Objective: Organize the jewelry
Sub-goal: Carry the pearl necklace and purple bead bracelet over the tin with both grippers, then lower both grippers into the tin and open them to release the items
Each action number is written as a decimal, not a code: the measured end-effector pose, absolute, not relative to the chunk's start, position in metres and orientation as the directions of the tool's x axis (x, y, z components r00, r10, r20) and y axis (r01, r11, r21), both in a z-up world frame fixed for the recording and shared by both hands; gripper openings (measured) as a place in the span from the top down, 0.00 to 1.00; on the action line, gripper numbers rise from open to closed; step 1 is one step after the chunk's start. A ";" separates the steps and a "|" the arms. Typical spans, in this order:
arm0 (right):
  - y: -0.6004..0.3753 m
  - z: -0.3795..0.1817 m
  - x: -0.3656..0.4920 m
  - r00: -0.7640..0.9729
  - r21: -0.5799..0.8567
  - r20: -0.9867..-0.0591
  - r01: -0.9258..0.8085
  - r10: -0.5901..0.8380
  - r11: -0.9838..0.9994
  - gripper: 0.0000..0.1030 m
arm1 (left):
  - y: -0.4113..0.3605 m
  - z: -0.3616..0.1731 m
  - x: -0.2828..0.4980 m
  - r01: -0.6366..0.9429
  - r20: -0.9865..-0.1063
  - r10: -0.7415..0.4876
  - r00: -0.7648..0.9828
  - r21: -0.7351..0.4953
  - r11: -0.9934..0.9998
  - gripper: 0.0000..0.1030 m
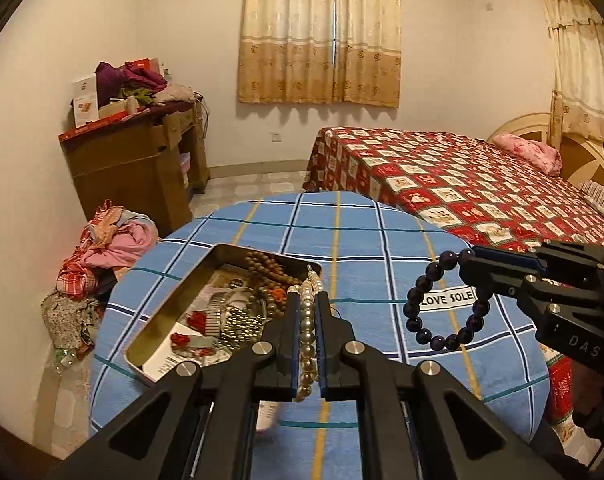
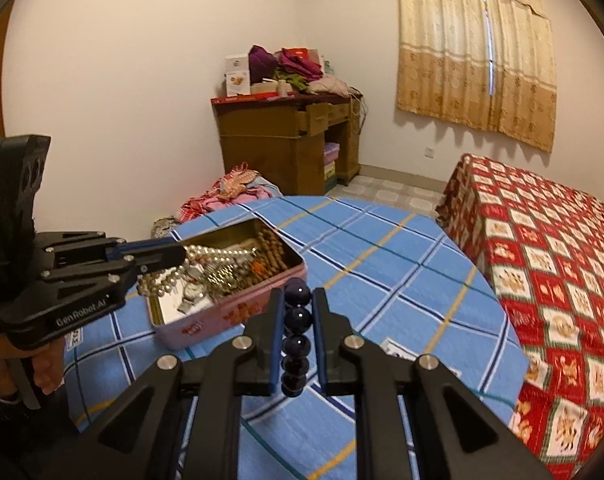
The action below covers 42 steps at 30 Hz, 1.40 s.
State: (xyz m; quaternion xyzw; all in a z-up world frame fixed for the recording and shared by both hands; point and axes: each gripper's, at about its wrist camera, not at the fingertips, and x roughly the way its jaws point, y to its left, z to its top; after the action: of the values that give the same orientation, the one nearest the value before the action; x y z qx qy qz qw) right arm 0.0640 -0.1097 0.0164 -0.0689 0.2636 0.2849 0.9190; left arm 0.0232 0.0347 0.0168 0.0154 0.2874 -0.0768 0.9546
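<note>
An open pink tin (image 2: 238,312) full of jewelry stands on the blue checked table; it also shows in the left wrist view (image 1: 162,312). My left gripper (image 1: 307,296) is shut on a white pearl necklace (image 1: 308,336) and holds it above the tin's near right corner; the strand (image 2: 214,256) hangs into the tin. My right gripper (image 2: 298,300) is shut on a dark purple bead bracelet (image 2: 296,344), held above the table right of the tin. The bracelet (image 1: 442,300) hangs as a ring from my right gripper (image 1: 468,270).
The round table (image 1: 362,240) has a blue checked cloth with a "LOVE SOLE" label (image 1: 448,300). A bed with a red quilt (image 2: 542,260) stands to the right. A wooden desk (image 2: 286,140) with piled clothes is at the far wall, and clothes (image 1: 102,248) lie on the floor.
</note>
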 end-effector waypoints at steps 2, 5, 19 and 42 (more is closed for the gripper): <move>-0.101 0.019 0.065 0.694 0.013 -0.522 -0.575 0.496 0.818 0.85 | 0.038 0.019 0.024 0.149 -0.548 -0.131 0.826 -0.011 0.989 0.95; -0.092 0.023 0.067 0.689 0.003 -0.519 -0.589 0.505 0.808 0.85 | 0.044 0.023 0.024 0.139 -0.541 -0.118 0.833 -0.003 0.990 0.95; -0.051 0.034 0.085 0.659 -0.014 -0.506 -0.651 0.557 0.759 0.85 | 0.076 0.031 0.040 0.072 -0.527 -0.035 0.849 0.049 0.996 0.95; 0.004 0.018 0.112 0.602 0.008 -0.545 -0.692 0.583 0.722 0.85 | 0.116 0.010 0.073 -0.013 -0.566 0.051 0.823 0.070 0.997 0.95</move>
State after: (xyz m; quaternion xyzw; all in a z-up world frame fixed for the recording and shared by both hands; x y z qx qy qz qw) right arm 0.1118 0.0042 0.0178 -0.1025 0.2654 0.3587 0.8891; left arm 0.0733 0.1165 0.0103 0.0313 0.2973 0.0168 0.9541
